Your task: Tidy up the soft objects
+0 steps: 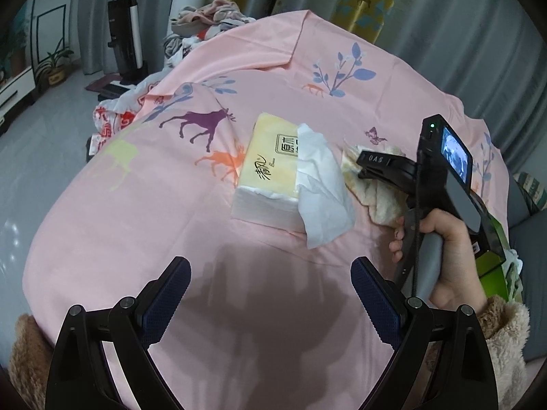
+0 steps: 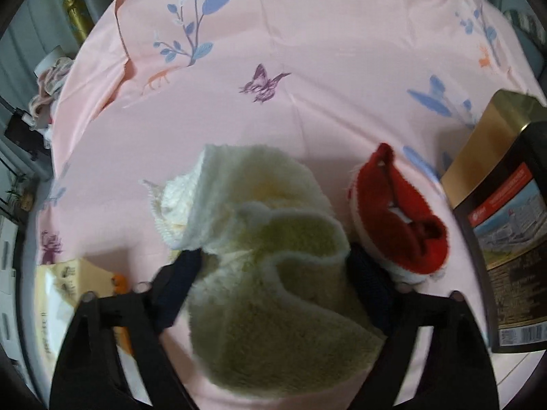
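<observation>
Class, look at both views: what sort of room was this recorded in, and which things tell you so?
Probably a room in a home, perhaps a living room or bedroom. A pink animal-print sheet covers the surface, laundry is heaped behind it, and an upright vacuum stands by the curtains.

Left tongs (image 1: 270,294): lower centre of the frame, jaws wide apart, nothing between them. Right tongs (image 2: 273,283): angled steeply down, jaws part-way apart. Right hand (image 1: 444,256) grips the handle, fuzzy sleeve (image 1: 506,324) at the wrist.
</observation>
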`<state>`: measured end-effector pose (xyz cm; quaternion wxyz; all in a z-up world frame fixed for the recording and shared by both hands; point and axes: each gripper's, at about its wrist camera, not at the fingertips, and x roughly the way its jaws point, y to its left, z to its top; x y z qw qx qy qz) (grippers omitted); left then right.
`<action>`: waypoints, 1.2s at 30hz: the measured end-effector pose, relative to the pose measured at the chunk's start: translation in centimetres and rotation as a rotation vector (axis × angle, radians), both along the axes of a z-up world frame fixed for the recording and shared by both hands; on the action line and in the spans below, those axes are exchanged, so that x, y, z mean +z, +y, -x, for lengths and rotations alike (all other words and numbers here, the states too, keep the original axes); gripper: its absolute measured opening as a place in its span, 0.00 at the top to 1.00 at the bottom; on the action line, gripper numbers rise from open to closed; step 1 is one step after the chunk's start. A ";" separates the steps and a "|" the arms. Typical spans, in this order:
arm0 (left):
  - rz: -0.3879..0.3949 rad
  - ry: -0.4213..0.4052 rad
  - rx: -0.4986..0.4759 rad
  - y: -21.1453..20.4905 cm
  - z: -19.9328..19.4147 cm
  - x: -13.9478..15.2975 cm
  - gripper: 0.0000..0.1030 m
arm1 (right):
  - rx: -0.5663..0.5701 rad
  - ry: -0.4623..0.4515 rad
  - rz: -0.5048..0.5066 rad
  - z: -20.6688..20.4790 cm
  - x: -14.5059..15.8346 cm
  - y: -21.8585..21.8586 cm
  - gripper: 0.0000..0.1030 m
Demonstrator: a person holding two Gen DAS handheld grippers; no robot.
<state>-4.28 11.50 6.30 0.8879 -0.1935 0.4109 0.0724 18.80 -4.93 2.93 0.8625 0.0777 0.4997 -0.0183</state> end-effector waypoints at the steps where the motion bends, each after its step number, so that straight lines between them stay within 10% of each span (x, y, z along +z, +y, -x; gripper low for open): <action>1: -0.001 0.002 -0.004 -0.1 0.0 0.0 0.08 | 0.003 -0.009 0.025 0.1 0.0 0.0 0.36; 3: -0.002 0.003 -0.010 -0.3 0.0 0.0 0.08 | 0.018 -0.028 0.027 0.3 0.2 -0.3 0.58; 8: 0.004 0.003 -0.016 -0.2 0.1 -0.1 0.08 | 0.048 -0.028 -0.026 1.1 1.2 -1.6 0.74; 23: 0.035 0.000 -0.045 -1.1 0.9 0.1 0.08 | 0.309 -0.091 -0.245 13.6 8.8 -6.1 0.73; 36: 0.063 0.001 -0.110 -2.6 1.2 -0.1 0.08 | 0.429 0.145 -0.222 17.6 3.1 -4.9 0.54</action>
